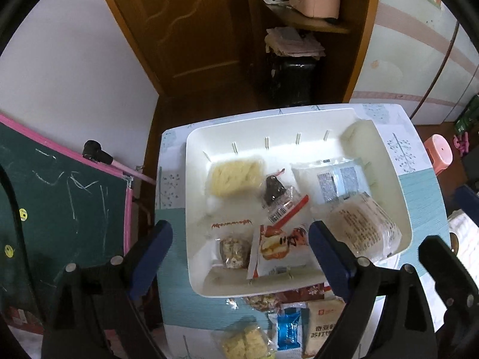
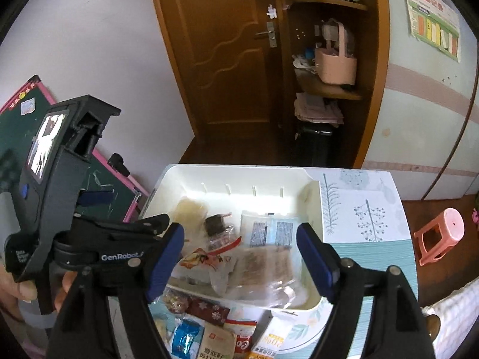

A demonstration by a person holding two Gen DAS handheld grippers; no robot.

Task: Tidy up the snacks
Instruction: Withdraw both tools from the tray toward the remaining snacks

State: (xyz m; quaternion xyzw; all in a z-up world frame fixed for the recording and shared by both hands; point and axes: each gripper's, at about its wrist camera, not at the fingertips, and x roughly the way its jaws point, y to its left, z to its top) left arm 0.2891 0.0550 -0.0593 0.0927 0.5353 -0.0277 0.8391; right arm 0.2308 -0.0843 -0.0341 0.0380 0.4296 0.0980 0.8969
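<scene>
A white plastic bin (image 1: 389, 161) sits on the table and holds several snack packets: a pale yellow noodle pack (image 1: 235, 175), a dark sweet (image 1: 274, 190), a red-and-white cake packet (image 1: 278, 246) and a clear bread pack (image 1: 363, 227). More packets lie on the table in front of the bin, among them a blue one (image 1: 287, 330) and a beige cracker bag (image 1: 321, 329). My left gripper (image 1: 239, 257) is open and empty above the bin's near edge. My right gripper (image 2: 239, 258) is open and empty over the same bin (image 2: 167, 185). The left gripper body (image 2: 60, 161) shows in the right wrist view.
A green chalkboard with a pink frame (image 1: 60, 197) leans left of the table. A pink stool (image 1: 441, 152) stands at the right. A brown door (image 2: 227, 53) and shelves with a pink basket (image 2: 335, 65) are behind.
</scene>
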